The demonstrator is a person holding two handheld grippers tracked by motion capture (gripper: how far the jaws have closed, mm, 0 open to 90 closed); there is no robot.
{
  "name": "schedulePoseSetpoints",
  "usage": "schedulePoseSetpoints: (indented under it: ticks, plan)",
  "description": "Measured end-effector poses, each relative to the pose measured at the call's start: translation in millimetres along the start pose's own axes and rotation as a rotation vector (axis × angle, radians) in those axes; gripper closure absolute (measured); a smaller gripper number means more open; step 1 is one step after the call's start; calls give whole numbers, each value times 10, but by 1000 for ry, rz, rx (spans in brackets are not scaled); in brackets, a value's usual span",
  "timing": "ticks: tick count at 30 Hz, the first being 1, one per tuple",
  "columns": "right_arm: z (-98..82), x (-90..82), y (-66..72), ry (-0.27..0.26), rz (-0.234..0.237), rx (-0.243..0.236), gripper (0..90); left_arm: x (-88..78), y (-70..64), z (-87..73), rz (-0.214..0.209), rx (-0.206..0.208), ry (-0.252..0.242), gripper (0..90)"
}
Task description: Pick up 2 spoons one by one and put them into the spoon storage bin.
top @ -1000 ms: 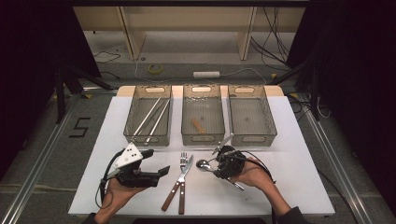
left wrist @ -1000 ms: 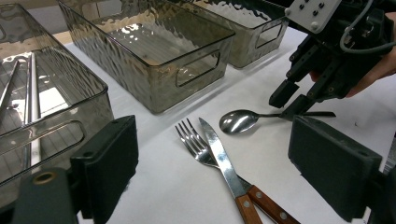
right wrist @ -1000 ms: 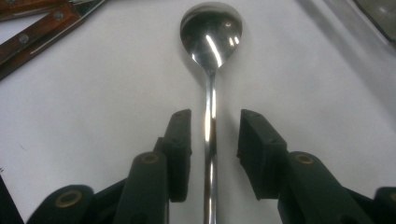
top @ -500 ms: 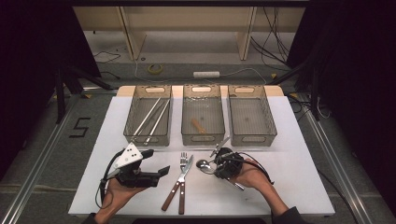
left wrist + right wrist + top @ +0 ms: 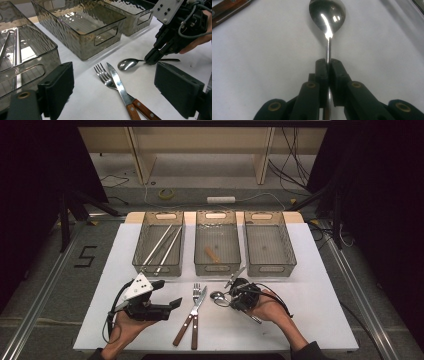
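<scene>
right claw had just closed, pads clamped on spoon neck, handle hidden beneath it, lower centre of frame | left claw gaped wide, holding nothing | fork and knife crossed mid-table | bins beyond, contents blurred

Three smoked-plastic bins, chopsticks in the leftmost, wood-handled fork and knife crossed.
</scene>
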State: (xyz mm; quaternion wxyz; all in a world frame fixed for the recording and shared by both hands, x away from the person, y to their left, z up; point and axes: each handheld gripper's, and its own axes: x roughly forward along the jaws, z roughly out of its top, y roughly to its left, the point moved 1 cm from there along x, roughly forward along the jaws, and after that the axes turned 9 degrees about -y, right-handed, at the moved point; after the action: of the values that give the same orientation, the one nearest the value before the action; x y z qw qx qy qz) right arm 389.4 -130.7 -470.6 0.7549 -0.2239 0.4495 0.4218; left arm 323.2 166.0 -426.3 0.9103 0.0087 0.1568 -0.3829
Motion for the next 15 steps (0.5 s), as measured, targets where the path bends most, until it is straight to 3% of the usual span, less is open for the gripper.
schedulePoseSetpoints:
  ticks: [15]
  plan:
    - [58,-237,-56,-86,-12,-1,859,3,0,-5,2,4,7,155]
